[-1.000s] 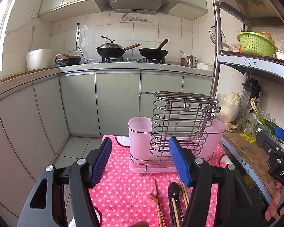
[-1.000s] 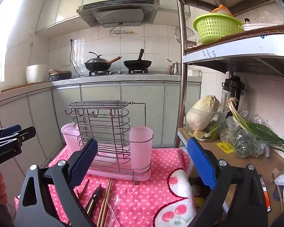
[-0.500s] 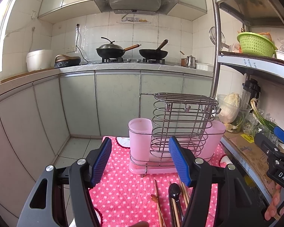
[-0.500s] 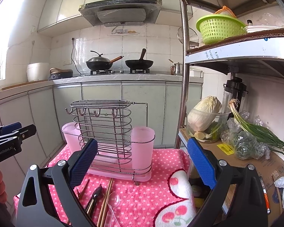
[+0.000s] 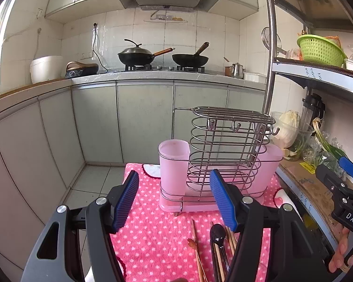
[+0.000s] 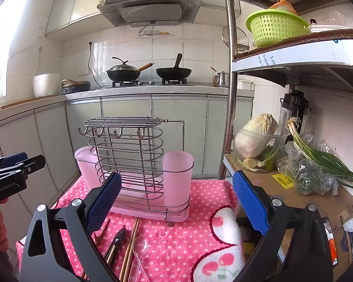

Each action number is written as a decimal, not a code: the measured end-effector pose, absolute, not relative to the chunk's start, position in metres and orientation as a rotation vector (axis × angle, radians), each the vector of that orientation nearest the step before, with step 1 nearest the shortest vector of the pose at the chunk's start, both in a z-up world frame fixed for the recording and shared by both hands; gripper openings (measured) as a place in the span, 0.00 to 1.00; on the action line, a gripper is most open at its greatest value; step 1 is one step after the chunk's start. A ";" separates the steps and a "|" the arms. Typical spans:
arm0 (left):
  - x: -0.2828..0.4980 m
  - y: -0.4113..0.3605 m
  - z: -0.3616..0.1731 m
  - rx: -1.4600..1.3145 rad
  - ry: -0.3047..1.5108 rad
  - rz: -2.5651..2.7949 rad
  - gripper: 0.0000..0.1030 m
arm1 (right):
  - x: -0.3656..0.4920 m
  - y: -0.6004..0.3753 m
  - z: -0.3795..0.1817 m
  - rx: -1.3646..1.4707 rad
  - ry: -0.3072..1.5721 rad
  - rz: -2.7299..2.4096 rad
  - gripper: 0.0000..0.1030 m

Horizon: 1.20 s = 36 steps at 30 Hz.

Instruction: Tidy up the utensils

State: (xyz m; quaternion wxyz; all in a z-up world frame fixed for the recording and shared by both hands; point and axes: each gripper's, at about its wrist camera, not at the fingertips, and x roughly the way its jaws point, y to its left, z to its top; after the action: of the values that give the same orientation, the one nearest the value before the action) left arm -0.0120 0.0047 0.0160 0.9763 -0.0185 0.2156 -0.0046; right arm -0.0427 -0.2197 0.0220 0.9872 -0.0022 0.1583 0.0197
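Pink dotted cloth (image 5: 157,235) carries everything: rack (image 5: 223,155) at 12 o'clock, utensils (image 5: 217,244) at 6. Nothing has moved since a second ago; both left gripper (image 5: 174,202) and right gripper (image 6: 176,204) hover wide open, apparently empty, so sorting has yet to begin.

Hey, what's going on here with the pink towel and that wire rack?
A person holds a two-finger gripper in each hand over a pink polka-dot towel. Both the left gripper and the right gripper are open and hold nothing. Chopsticks, a black spoon and a clear spoon lie loose on the towel in front of the wire utensil rack with its pink cups. Nothing has been put in the rack yet.
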 end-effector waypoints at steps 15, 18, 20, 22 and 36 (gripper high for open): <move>0.013 0.016 -0.009 -0.086 0.605 -0.070 0.60 | -0.023 -0.233 -0.001 0.086 0.470 0.127 0.93; 0.020 0.019 -0.019 -0.108 0.663 -0.093 0.60 | -0.020 -0.233 -0.010 0.088 0.506 0.151 0.93; 0.025 0.019 -0.028 -0.121 0.715 -0.116 0.59 | -0.018 -0.233 -0.016 0.089 0.533 0.170 0.88; 0.030 0.017 -0.040 -0.136 0.772 -0.139 0.58 | -0.014 -0.234 -0.025 0.095 0.573 0.188 0.80; 0.083 0.014 -0.112 -0.304 1.149 -0.197 0.37 | 0.014 -0.256 -0.090 0.316 0.821 0.298 0.47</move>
State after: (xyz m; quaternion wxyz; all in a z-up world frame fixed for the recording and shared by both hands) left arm 0.0830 0.0139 -0.1119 0.8239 -0.1428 0.5405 -0.0926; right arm 0.0140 -0.2563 -0.0898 0.8942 0.1524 0.3958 0.1436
